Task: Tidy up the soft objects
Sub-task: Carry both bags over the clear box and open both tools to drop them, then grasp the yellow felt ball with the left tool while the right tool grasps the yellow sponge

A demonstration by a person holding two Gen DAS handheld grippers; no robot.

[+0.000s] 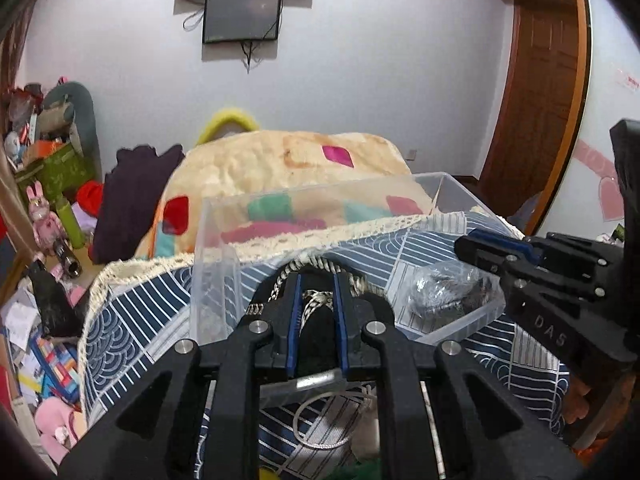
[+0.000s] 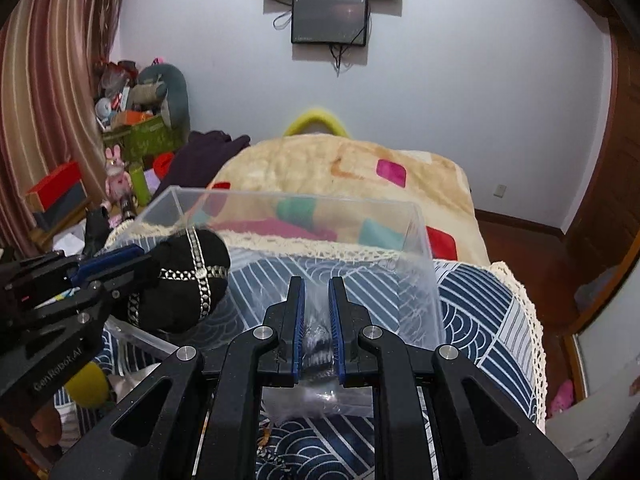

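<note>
A clear plastic bin (image 1: 216, 280) (image 2: 416, 240) sits on a blue-and-white patterned cloth (image 1: 128, 320) (image 2: 480, 304). My left gripper (image 1: 316, 280) is shut on a black soft item with silver chain trim (image 1: 316, 320) (image 2: 188, 280) and holds it over the bin's left side. My right gripper (image 2: 316, 284) (image 1: 472, 248) is shut on a clear plastic bag holding something dark (image 2: 318, 340) (image 1: 448, 292), low inside the bin's right part.
A cream blanket with coloured squares (image 1: 288, 164) (image 2: 340, 168) lies behind the bin. Dark clothes (image 1: 132, 200) and a cluttered shelf of toys and boxes (image 1: 48, 168) stand at the left. A wooden door (image 1: 540, 100) is at the right.
</note>
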